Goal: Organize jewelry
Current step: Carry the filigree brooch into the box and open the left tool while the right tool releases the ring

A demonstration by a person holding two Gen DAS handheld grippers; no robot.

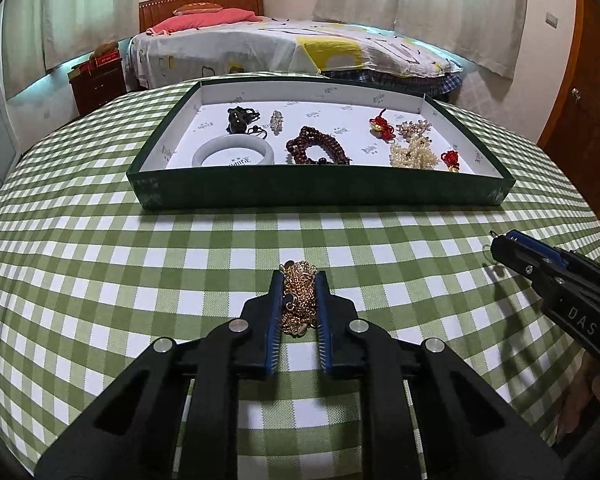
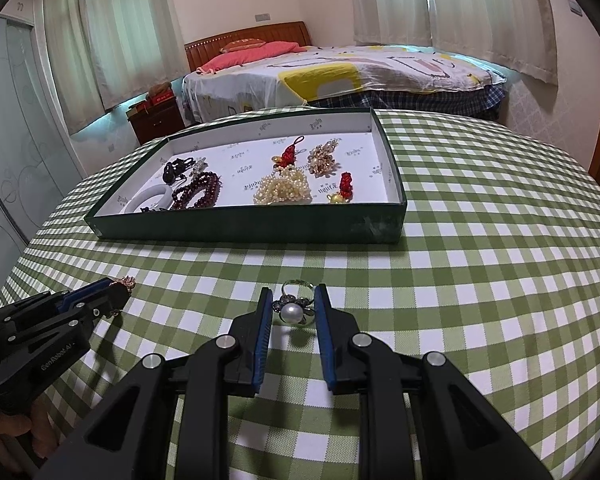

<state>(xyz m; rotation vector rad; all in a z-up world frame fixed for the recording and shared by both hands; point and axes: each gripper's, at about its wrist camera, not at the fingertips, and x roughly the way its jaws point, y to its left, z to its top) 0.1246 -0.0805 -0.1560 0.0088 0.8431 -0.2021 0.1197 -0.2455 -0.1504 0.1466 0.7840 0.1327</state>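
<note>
Bunching between the narrowed pads of the left gripper (image 1: pixel 299 280), a tangled gold chain (image 1: pixel 298 298) glints above the checked tablecloth (image 1: pixel 180 256); the right gripper (image 2: pixel 289 294) clasps a pearl ring (image 2: pixel 294 308), short of the green tray (image 2: pixel 260 228).

Tray (image 1: pixel 320 192) on table (image 1: pixel 100 280), bangle (image 1: pixel 233 152) left inside, pearls (image 1: pixel 414 154) right, bed (image 1: pixel 300 48) behind

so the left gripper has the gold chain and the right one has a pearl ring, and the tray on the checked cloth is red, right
Not quite: the tray is dark green outside with a white lining, as both wrist views show. The rest holds: the left gripper grips the gold chain, and the right gripper has the pearl ring between its fingers.
</note>
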